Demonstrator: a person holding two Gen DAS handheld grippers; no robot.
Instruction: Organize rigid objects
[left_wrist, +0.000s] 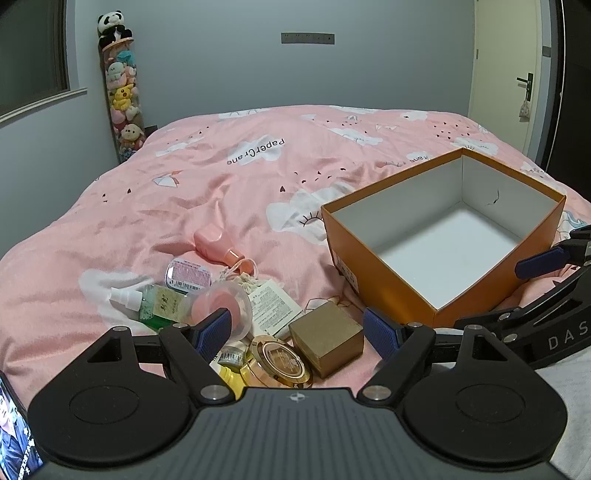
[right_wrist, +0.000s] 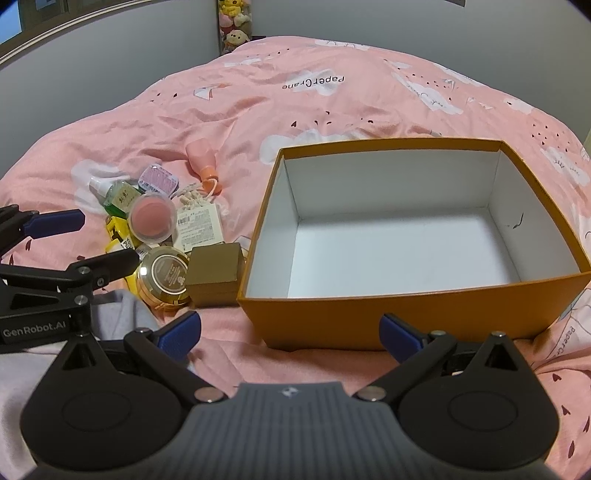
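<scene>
An empty orange box (left_wrist: 380, 273) (right_wrist: 406, 314) with a white inside sits on the pink bed. Left of it lies a pile: a gold cube box (left_wrist: 327, 338) (right_wrist: 216, 271), a round gold tin (left_wrist: 279, 363) (right_wrist: 166, 275), a clear cup with a pink puff (left_wrist: 221, 308) (right_wrist: 152, 218), a green spray bottle (left_wrist: 155, 304) (right_wrist: 118, 195), a pink bottle (left_wrist: 216, 243) (right_wrist: 201, 157), a small tin (left_wrist: 186, 277) (right_wrist: 159, 181) and a paper tag (left_wrist: 273, 310) (right_wrist: 197, 227). My left gripper (left_wrist: 297, 334) is open just above the pile. My right gripper (right_wrist: 290, 332) is open in front of the orange box.
A pink quilt (left_wrist: 240, 177) covers the bed. A tall tube of plush toys (left_wrist: 122, 96) stands at the far left corner. A door (left_wrist: 513, 85) is at the far right. A phone screen (left_wrist: 14, 424) shows at the lower left.
</scene>
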